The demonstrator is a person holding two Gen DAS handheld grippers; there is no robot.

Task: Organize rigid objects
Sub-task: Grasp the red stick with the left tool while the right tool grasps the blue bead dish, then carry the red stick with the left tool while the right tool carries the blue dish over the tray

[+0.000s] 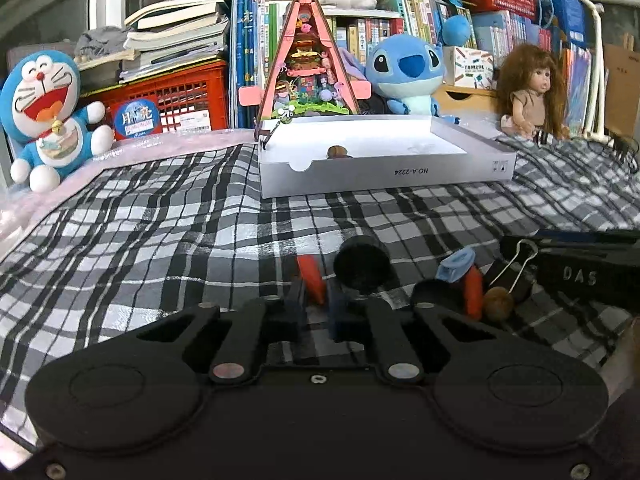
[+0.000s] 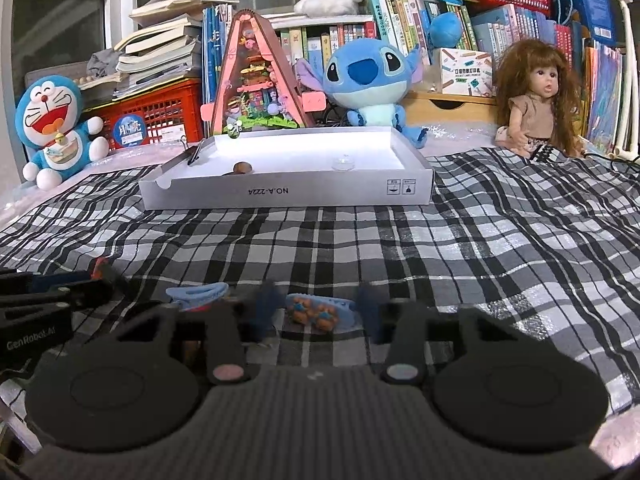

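Pinching nothing clearly, the left gripper (image 1: pixel 314 304) sits low in the frame with its blurred fingers narrowly parted around an orange piece (image 1: pixel 312 280); whether they grip it I cannot tell. Just right of it lie a black round cap (image 1: pixel 362 266), a blue hair clip (image 1: pixel 456 266), a second orange piece (image 1: pixel 474 292), a walnut (image 1: pixel 498 304) and a binder clip (image 1: pixel 516 268), all on the checked cloth (image 1: pixel 160 220).

Lower centre of the right wrist view, the right gripper (image 2: pixel 316 312) has its fingers spread wide on either side of a blue hair clip with small bears (image 2: pixel 318 312), not touching it. Another blue claw clip (image 2: pixel 198 296) lies to the left.

Upper centre, the white box lid (image 2: pixel 288 194) holds a walnut (image 2: pixel 243 168), a clear cap (image 2: pixel 343 165) and a black binder clip (image 2: pixel 195 156) on its left rim.
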